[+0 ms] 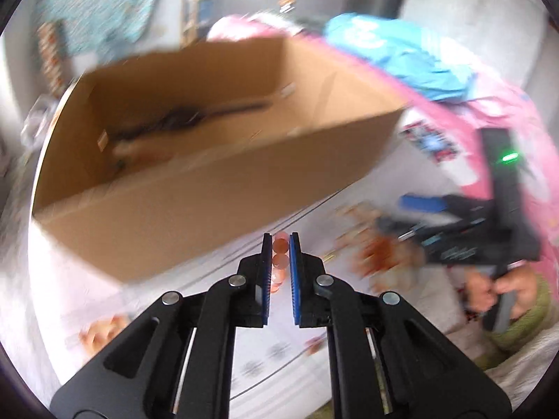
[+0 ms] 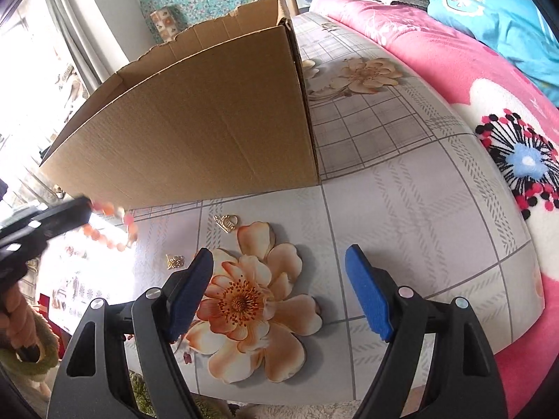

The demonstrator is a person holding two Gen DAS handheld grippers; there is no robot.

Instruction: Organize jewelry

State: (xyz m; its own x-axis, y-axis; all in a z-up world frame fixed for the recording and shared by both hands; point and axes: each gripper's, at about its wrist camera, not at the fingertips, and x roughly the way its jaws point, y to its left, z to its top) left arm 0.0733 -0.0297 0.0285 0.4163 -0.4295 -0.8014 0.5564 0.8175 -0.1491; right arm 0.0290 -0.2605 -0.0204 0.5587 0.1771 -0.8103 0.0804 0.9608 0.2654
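Note:
My left gripper (image 1: 280,244) is shut on a string of orange beads (image 1: 280,262), held above the table in front of the open cardboard box (image 1: 195,188). In the right wrist view the same gripper (image 2: 85,209) shows at the left with the orange beads (image 2: 115,230) dangling from it, beside the box (image 2: 195,132). My right gripper (image 2: 279,262) is open and empty over the flowered tablecloth (image 2: 401,209). A gold pendant (image 2: 227,222) and a small gold piece (image 2: 174,262) lie on the cloth just ahead of its left finger.
A dark item lies inside the box (image 1: 181,118). A pink flowered blanket (image 2: 489,87) and a blue cloth (image 2: 506,17) lie on the right. The right gripper with its green light (image 1: 503,209) shows in the left wrist view. A window is at the left.

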